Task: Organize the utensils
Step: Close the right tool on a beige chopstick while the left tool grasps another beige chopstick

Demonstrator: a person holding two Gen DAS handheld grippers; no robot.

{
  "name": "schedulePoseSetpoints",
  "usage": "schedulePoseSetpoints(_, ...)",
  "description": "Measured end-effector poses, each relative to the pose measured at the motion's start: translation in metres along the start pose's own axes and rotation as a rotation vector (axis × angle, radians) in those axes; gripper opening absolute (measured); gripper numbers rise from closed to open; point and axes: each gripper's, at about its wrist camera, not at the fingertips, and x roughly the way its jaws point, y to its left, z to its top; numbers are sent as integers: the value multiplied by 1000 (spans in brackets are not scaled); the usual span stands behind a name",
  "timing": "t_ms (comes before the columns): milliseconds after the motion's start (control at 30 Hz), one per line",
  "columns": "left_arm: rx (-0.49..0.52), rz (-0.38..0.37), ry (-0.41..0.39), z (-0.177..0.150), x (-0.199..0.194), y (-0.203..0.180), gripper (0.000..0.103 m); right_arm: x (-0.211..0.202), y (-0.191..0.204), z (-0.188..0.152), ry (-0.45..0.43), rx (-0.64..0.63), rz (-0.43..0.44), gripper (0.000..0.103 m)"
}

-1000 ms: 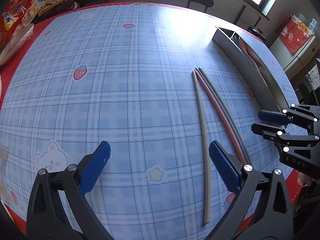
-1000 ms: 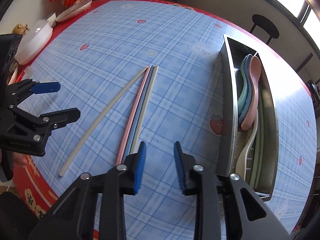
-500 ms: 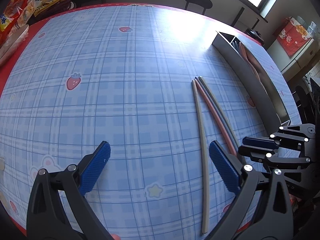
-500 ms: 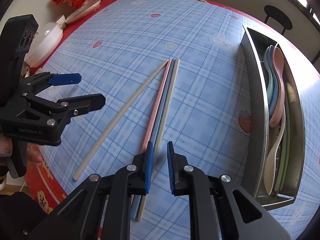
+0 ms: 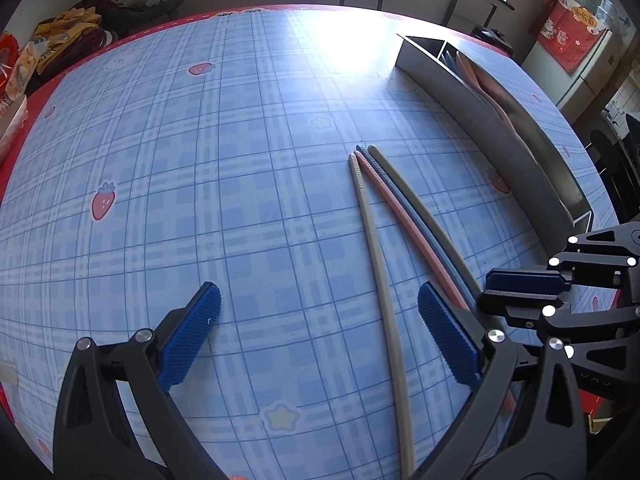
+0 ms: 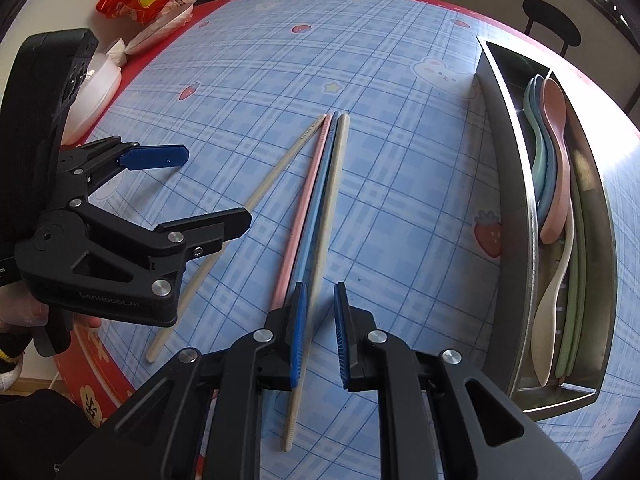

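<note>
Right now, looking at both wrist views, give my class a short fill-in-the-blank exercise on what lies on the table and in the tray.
1. On the blue checked tablecloth lie ____ chopsticks.
2. The spoons rest inside a long ____ tray.
3. The pink chopstick lies right beside the ____ chopstick, touching it.
4. The left gripper has its jaws wide ____, with nothing between them.

Missing words: four; metal; blue; open
</note>
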Motion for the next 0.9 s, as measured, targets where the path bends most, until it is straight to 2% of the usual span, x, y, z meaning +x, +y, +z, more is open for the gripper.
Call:
schedulePoseSetpoints(67, 21, 18, 2, 1, 2, -3, 97, 0, -1, 0, -2, 4, -2, 12)
schedulePoseSetpoints(100, 33, 28, 2, 0, 3, -5, 97, 0, -1, -1, -2, 5, -12, 7)
schedulePoseSetpoints(300, 85, 86, 3, -1, 9, -13, 98, -1, -10, -3, -9, 44, -26, 6)
schedulePoseSetpoints(767, 67, 97, 54, 7, 14, -10, 98, -3, -14, -9, -19, 79, -9, 6)
schedulePoseSetpoints(867, 61, 103, 44, 6, 11, -9, 92, -3, -15, -10, -21, 82, -5, 6)
schedulePoseSetpoints(900, 55, 107, 40, 6, 9, -7, 86, -3, -15, -10, -21, 84, -4, 6)
